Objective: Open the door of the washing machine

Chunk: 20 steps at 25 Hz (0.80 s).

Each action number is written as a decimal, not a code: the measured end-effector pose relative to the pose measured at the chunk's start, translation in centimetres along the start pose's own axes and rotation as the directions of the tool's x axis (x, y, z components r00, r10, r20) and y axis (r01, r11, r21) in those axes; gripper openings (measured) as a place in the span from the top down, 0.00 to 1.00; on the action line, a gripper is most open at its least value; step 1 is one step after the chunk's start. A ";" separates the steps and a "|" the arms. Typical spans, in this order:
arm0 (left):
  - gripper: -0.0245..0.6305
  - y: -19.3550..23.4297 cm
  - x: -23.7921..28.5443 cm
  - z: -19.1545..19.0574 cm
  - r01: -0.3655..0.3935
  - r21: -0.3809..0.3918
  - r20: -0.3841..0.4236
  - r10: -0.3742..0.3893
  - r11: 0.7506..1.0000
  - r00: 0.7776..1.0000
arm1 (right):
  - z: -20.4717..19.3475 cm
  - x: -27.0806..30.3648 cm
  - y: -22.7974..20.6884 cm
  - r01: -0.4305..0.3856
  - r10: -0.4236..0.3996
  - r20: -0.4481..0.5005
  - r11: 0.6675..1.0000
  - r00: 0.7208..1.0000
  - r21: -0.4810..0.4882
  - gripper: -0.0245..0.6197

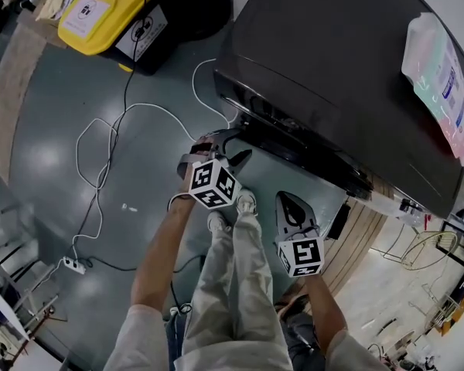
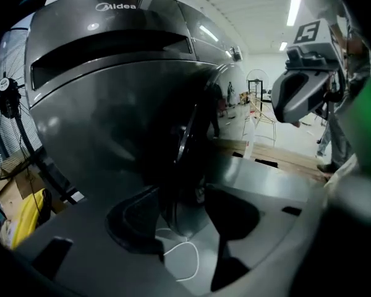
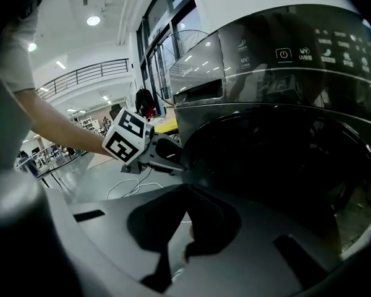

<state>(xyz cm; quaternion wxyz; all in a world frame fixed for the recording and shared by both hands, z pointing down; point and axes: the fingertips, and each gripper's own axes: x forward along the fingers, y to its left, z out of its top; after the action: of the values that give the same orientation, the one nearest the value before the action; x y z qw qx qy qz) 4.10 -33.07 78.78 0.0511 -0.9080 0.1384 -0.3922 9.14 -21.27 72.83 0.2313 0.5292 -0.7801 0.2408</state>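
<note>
The left gripper [image 1: 220, 147] holds its spread jaws astride the rim of the round dark door [image 2: 188, 135] on the glossy dark-grey washing machine [image 1: 332, 68], seemingly to pull it, while the right gripper [image 3: 185, 193] waits nearby, jaws pressed together and empty.

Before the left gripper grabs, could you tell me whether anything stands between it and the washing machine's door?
Nothing visible does. The left gripper, jaws open, is right at the rim of the door, with no object between them.
</note>
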 end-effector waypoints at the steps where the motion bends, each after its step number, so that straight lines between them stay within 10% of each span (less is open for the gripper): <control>1: 0.66 0.0 0.2 0.0 0.005 0.008 -0.002 -0.005 1.000 1.000 | -0.1 0.0 0.0 -0.001 0.001 -0.003 1.000 1.000 0.001 0.96; 20: 0.68 -0.5 1.0 0.3 0.092 0.098 -0.036 -0.089 0.991 0.995 | -0.5 0.3 0.0 -0.007 0.007 -0.014 1.000 1.000 0.009 0.96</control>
<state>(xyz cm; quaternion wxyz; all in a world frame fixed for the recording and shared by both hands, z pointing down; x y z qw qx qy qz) 5.11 -32.86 79.38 0.0763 -0.9034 0.0784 -0.4146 9.10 -21.20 73.41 0.2332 0.5258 -0.7792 0.2489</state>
